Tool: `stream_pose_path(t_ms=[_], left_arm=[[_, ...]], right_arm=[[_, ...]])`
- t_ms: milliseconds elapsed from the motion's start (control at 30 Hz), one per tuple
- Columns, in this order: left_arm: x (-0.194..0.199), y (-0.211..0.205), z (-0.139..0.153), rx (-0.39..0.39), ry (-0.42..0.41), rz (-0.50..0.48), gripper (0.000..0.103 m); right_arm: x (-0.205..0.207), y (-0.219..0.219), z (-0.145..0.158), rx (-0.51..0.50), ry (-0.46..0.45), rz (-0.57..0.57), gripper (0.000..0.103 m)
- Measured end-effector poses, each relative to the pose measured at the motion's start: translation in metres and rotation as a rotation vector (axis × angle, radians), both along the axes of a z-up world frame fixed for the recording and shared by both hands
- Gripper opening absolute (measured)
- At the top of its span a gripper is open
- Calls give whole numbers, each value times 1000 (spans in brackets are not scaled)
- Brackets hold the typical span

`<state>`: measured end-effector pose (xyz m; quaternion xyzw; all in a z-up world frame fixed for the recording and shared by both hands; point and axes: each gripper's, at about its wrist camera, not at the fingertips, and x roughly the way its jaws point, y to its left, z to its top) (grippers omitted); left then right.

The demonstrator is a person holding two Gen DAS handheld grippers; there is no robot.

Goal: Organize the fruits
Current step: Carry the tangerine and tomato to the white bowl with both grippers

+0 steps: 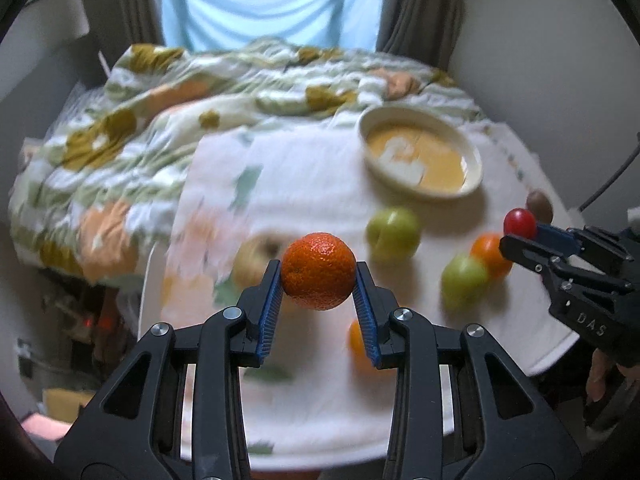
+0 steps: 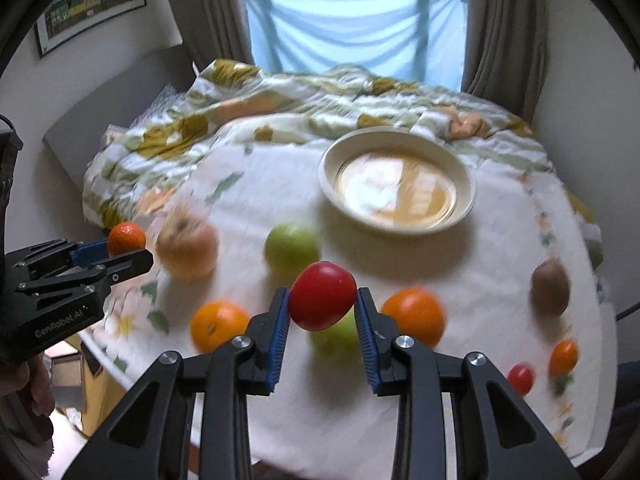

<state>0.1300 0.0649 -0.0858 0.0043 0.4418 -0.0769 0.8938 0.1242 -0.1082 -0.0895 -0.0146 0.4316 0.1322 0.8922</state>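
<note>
My left gripper (image 1: pixel 318 276) is shut on a mandarin (image 1: pixel 319 270) and holds it above the table; it also shows at the left of the right wrist view (image 2: pixel 127 249). My right gripper (image 2: pixel 322 300) is shut on a red tomato (image 2: pixel 322 295) held above the table; it shows at the right of the left wrist view (image 1: pixel 520 229). A cream plate (image 2: pixel 464 184) with a yellow centre stands at the back right, with no fruit on it; it also shows in the left wrist view (image 1: pixel 372 124).
On the cloth-covered round table (image 2: pixel 420 420) lie green apples (image 2: pixel 291 248), oranges (image 2: pixel 219 325), a pale apple (image 2: pixel 187 247), a kiwi (image 2: pixel 550 286), a small tomato (image 2: pixel 521 378) and a small mandarin (image 2: pixel 563 357). A bed with a floral duvet (image 2: pixel 240 120) lies behind.
</note>
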Motion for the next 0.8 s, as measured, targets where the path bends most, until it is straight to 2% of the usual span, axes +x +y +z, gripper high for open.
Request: stream_pose_path(t_ms=[167, 333, 667, 800], left_arm=[[47, -32, 15, -28, -34, -19, 42], [95, -60, 12, -45, -30, -36, 42], [190, -111, -27, -69, 51, -88, 42], [219, -130, -46, -43, 90, -108, 42]], right_arm=[[35, -28, 11, -9, -32, 0, 30], [79, -55, 13, -15, -38, 2, 30], [150, -97, -8, 1, -5, 4, 30], [169, -107, -18, 7, 15, 4, 30]])
